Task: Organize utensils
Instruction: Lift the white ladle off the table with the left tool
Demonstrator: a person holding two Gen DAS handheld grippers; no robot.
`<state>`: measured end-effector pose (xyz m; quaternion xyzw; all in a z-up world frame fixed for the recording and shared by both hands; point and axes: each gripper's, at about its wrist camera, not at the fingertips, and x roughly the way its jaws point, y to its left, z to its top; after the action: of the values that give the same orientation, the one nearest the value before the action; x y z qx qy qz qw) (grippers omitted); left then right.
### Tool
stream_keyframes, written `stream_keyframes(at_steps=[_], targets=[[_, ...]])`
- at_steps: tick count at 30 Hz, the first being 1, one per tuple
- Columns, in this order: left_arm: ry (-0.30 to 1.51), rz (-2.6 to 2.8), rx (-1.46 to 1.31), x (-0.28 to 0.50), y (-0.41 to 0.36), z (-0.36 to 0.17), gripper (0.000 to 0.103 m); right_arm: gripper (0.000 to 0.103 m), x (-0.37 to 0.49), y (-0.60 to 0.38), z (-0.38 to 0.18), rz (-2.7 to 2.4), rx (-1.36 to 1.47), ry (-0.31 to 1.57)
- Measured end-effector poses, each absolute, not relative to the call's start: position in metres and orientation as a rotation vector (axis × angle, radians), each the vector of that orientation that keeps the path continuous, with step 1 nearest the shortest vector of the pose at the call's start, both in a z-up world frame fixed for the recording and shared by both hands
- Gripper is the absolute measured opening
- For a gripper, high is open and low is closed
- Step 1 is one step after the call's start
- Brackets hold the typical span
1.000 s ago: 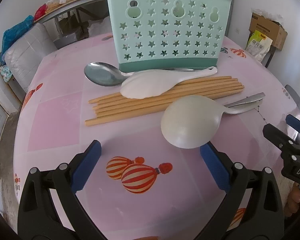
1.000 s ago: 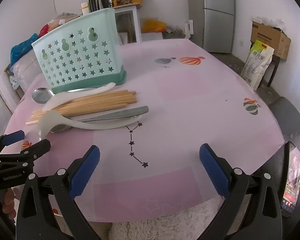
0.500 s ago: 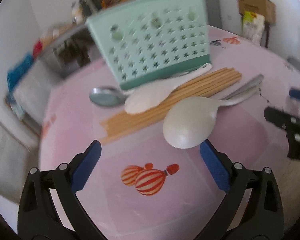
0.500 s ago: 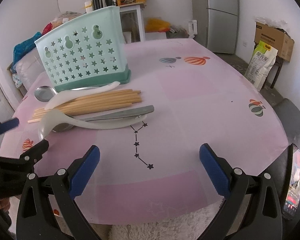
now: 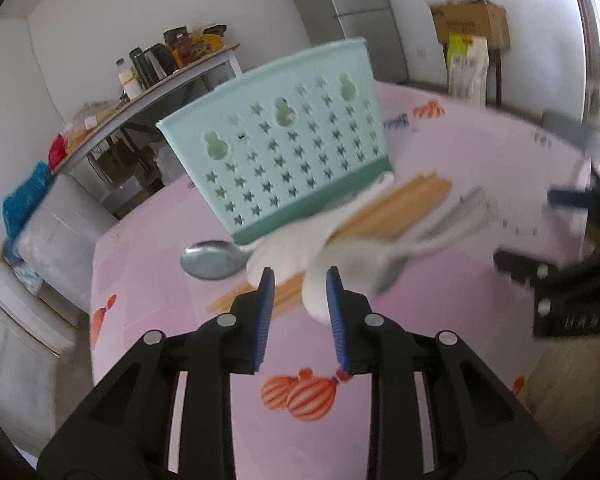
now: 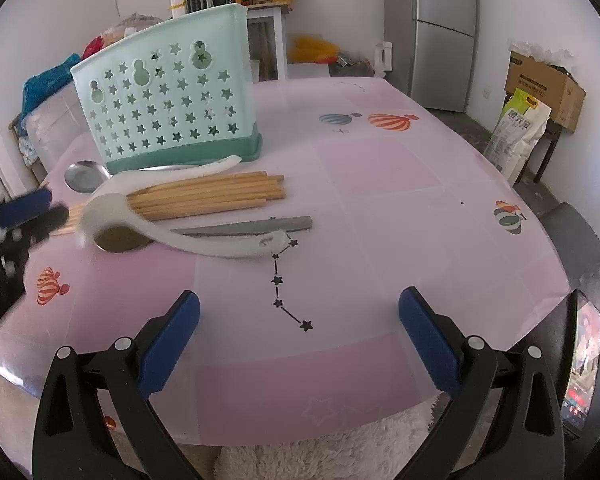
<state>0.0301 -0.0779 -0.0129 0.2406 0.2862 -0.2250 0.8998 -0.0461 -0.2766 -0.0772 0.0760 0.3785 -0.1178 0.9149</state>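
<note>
As its jaws close — left gripper (image 5: 300, 288) beside white ladle (image 5: 352, 268).

We see our right gripper (image 6: 300, 336) hanging with jaws wide apart above the pink table (image 6: 380, 184), nothing between them. Farther off, a white ladle (image 6: 204, 240) lies over a metal spoon (image 6: 252, 226), beside the chopsticks (image 6: 212, 194) and the mint holder (image 6: 168, 96).
</note>
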Motion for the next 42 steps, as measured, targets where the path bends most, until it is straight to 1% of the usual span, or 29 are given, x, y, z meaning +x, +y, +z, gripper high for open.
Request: stream_keyframes(at_steps=[3,4,5,6,7,10,12,15,17,19,20,22,24,27,29,34,40,42], targets=[[0.601,-0.506,0.508,0.035,-0.078,-0.014,0.025,0.097,-0.047,-0.276,-0.077,-0.244,0.155,0.781],[0.604,-0.523,0.521,0.035,-0.078,-0.015,0.026,0.097,-0.047,-0.275,-0.077,-0.245,0.154,0.781],[0.608,-0.541,0.539,0.033,-0.079,-0.016,0.030,0.097,-0.047,-0.275,-0.077,-0.246,0.152,0.782],[0.614,-0.557,0.555,0.032,-0.080,-0.018,0.039,0.097,-0.047,-0.275,-0.077,-0.247,0.151,0.783],[0.626,-0.581,0.568,0.030,-0.080,-0.020,0.046,0.097,-0.047,-0.275,-0.077,-0.248,0.150,0.783],[0.680,-0.643,0.605,0.025,-0.085,-0.029,0.053,0.097,-0.047,-0.275,-0.077,-0.249,0.149,0.784],[0.676,-0.602,0.669,0.024,-0.093,-0.040,0.054,0.097,-0.046,-0.275,-0.077,-0.249,0.149,0.783],[0.611,-0.561,0.721,0.024,-0.103,-0.048,0.054,0.097,-0.046,-0.274,-0.077,-0.248,0.144,0.785],[0.570,-0.557,0.750,0.024,-0.109,-0.051,0.052,0.097,-0.046,-0.273,-0.077,-0.247,0.141,0.785],[0.550,-0.574,0.782,0.020,-0.113,-0.054,0.038,0.097,-0.045,-0.272,-0.077,-0.249,0.140,0.786],[0.536,-0.574,0.795,0.017,-0.114,-0.054,0.036,0.097,-0.046,-0.272,-0.077,-0.250,0.140,0.786],[0.497,-0.573,0.825,0.011,-0.116,-0.051,0.029,0.097,-0.045,-0.272,-0.077,-0.251,0.141,0.785],[0.465,-0.573,0.846,0.005,-0.117,-0.046,0.025,0.097,-0.046,-0.272,-0.077,-0.251,0.141,0.785],[0.448,-0.576,0.826,0.004,-0.117,-0.036,0.015,0.097,-0.046,-0.272,-0.077,-0.250,0.140,0.785],[0.470,-0.575,0.768,0.011,-0.116,-0.031,0.013,0.097,-0.046,-0.272,-0.078,-0.248,0.140,0.785],[0.609,-0.595,0.580,0.040,-0.105,-0.030,0.012,0.097,-0.047,-0.273,-0.077,-0.248,0.144,0.783],[0.779,-0.605,0.346,0.061,-0.088,-0.037,0.013,0.097,-0.047,-0.273,-0.076,-0.249,0.147,0.782],[0.838,-0.612,0.237,0.068,-0.078,-0.036,0.015,0.097,-0.047,-0.273,-0.076,-0.249,0.145,0.783]])
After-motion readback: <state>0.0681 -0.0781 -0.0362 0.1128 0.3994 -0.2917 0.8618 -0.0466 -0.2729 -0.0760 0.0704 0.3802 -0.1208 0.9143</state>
